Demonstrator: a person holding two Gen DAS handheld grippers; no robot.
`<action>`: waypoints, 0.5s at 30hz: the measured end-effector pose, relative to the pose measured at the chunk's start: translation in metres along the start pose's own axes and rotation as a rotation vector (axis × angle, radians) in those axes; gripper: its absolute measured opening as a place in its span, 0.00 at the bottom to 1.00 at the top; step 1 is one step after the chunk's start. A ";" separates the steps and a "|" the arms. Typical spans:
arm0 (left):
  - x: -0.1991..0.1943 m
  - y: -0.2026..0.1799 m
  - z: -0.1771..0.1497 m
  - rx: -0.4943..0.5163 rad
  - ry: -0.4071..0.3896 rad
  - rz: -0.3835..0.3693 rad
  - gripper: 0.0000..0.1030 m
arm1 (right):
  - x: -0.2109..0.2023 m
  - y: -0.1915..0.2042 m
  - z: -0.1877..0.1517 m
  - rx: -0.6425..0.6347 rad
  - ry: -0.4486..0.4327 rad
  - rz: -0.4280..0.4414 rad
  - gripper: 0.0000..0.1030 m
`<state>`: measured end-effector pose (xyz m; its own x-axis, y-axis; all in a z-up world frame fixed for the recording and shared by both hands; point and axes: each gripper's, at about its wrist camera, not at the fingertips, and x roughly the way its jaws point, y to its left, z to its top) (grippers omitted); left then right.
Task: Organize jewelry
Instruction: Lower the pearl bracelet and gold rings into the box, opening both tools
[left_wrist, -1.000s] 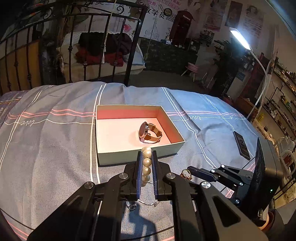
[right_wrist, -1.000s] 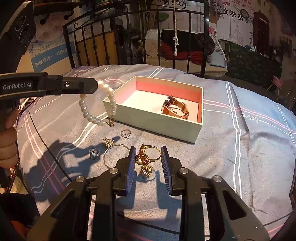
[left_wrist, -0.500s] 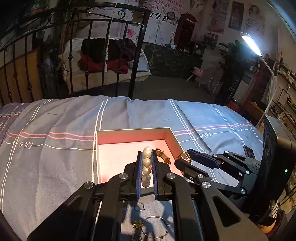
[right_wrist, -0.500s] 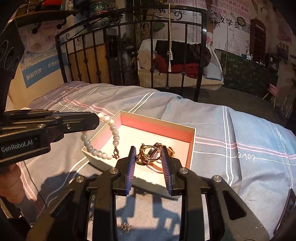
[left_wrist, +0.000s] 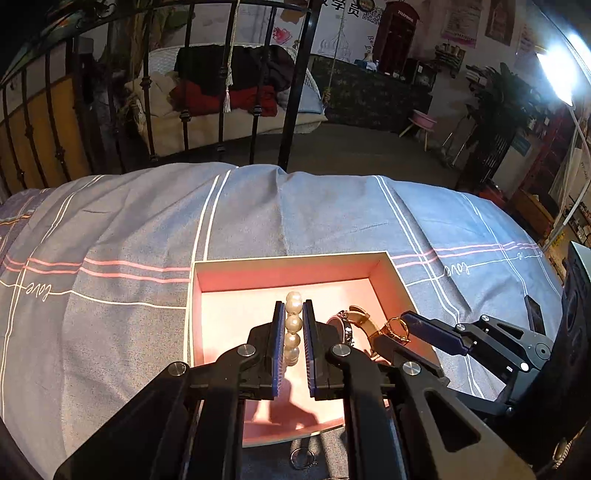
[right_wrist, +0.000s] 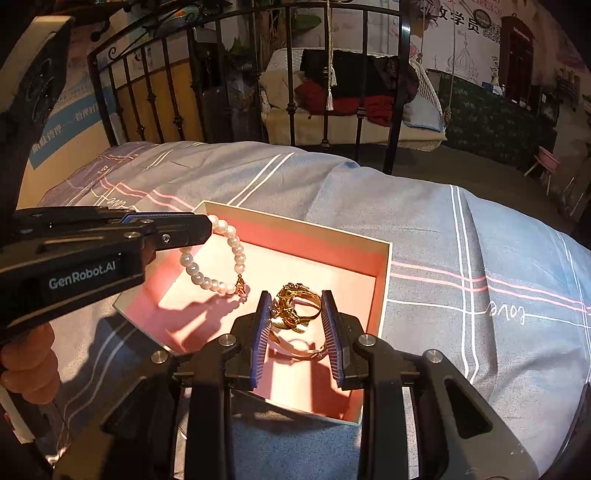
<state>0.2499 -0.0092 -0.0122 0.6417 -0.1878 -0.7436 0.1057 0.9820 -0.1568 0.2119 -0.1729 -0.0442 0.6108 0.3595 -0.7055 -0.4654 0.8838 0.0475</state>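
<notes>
An open box with a pink inside (left_wrist: 291, 266) (right_wrist: 384, 273) lies on the bed. My left gripper (left_wrist: 293, 314) is shut on a white pearl bracelet (left_wrist: 293, 323) and holds it over the box; the loop hangs free in the right wrist view (right_wrist: 236, 254). My right gripper (right_wrist: 295, 306) is shut on a gold bangle (right_wrist: 295, 301) and holds it over the box's right half, also seen from the left wrist (left_wrist: 393, 328). A watch (left_wrist: 347, 325) lies in the box below the bangle.
A grey-blue bedspread with white and pink lines (left_wrist: 110, 236) covers the bed. A small ring (left_wrist: 303, 458) lies on it just in front of the box. A black iron bed frame (right_wrist: 288, 92) stands behind. A dark remote (left_wrist: 533, 314) lies at the right.
Both grippers moved forward from the loose jewelry in front of the box to above the box, carrying the pearl bracelet and the gold bangle.
</notes>
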 end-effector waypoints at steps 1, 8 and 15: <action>0.001 0.000 -0.002 0.000 0.004 -0.001 0.09 | -0.001 -0.001 -0.003 -0.005 0.000 0.003 0.28; 0.005 -0.006 -0.004 0.016 0.006 -0.019 0.09 | 0.001 -0.006 -0.019 -0.006 0.012 0.029 0.28; 0.014 -0.007 -0.008 0.023 0.030 -0.019 0.09 | 0.012 0.002 -0.020 -0.024 0.035 0.045 0.28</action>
<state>0.2514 -0.0192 -0.0267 0.6167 -0.2069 -0.7595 0.1350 0.9784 -0.1568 0.2050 -0.1729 -0.0665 0.5666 0.3874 -0.7272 -0.5070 0.8596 0.0629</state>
